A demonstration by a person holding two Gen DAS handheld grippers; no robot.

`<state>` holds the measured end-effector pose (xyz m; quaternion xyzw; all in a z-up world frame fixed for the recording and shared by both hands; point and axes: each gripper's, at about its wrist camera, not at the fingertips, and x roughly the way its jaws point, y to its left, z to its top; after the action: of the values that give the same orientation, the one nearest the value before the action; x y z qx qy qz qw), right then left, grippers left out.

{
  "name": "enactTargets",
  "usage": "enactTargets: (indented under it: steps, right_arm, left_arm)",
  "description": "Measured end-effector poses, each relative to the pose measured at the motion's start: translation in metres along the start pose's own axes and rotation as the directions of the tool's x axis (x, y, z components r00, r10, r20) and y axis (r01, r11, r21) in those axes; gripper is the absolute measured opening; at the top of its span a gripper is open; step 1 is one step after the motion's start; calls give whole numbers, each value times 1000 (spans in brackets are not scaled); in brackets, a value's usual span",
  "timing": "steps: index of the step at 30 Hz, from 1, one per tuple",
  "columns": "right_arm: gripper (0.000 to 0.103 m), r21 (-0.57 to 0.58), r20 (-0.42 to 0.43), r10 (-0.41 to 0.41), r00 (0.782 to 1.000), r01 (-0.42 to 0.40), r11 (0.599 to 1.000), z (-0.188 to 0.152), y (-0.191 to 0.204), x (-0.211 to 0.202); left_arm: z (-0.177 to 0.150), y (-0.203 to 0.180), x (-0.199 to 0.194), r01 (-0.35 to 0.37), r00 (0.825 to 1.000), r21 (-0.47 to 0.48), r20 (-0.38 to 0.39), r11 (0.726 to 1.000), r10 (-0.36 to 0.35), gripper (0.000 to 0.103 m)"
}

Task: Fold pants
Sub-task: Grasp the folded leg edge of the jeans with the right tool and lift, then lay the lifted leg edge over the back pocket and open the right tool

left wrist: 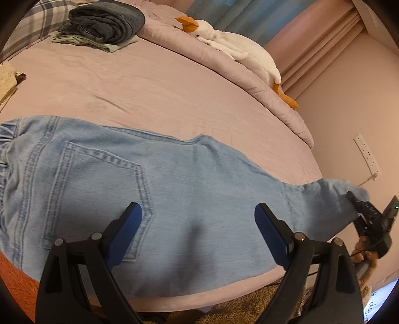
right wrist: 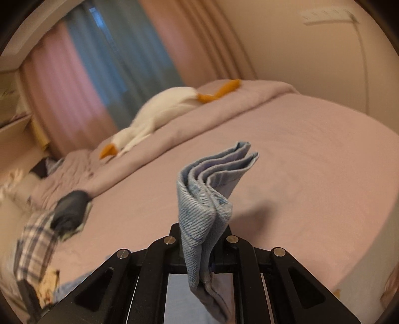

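Light blue jeans (left wrist: 154, 179) lie flat along the near edge of the pink bed (left wrist: 154, 84), back pocket up, waistband at the left, legs running right. My left gripper (left wrist: 198, 216) hovers open just above the seat of the jeans, blue pads wide apart, nothing between them. At the far right my right gripper (left wrist: 355, 199) is shut on the leg ends and holds them raised off the bed. In the right wrist view the bunched hems (right wrist: 214, 189) stick up from between the shut fingers of the right gripper (right wrist: 203, 239).
A stack of folded clothes (left wrist: 104, 25) sits at the bed's far left, beside a plaid pillow (left wrist: 37, 22). A white plush goose (left wrist: 234, 44) lies on the rumpled quilt along the far edge. Knitted cream fabric (left wrist: 7, 79) is at left. Brown rug (left wrist: 237, 309) below the bed edge.
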<state>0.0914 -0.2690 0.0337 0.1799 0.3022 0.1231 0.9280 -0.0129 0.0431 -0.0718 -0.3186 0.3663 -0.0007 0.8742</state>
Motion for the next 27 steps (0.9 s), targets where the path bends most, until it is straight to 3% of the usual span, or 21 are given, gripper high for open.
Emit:
enactTargets:
  steps: [7, 11, 15, 20, 25, 27]
  right_arm:
    - [12, -94, -78, 131, 988, -138, 986, -14, 45, 13]
    - [12, -118, -184, 207, 961, -231, 966, -31, 68, 35]
    - [12, -171, -265, 211, 941, -261, 950, -56, 87, 45]
    - [12, -195, -415, 209, 885, -312, 930, -91, 104, 69]
    - [12, -227, -506, 146, 850, -295, 928, -119, 108, 87]
    - [12, -244, -520, 120, 846, -281, 928, -125, 108, 90]
  left_arm:
    - [-2, 7, -6, -12, 1000, -14, 6, 1000, 12, 92]
    - [-1, 9, -7, -31, 999, -17, 10, 999, 31, 92]
    - [-2, 11, -8, -43, 999, -14, 14, 999, 44, 92]
    - [-4, 14, -8, -54, 999, -19, 7, 998, 54, 92]
    - [-5, 16, -6, -61, 998, -22, -3, 998, 61, 92]
    - [-6, 17, -5, -62, 998, -20, -8, 998, 62, 92]
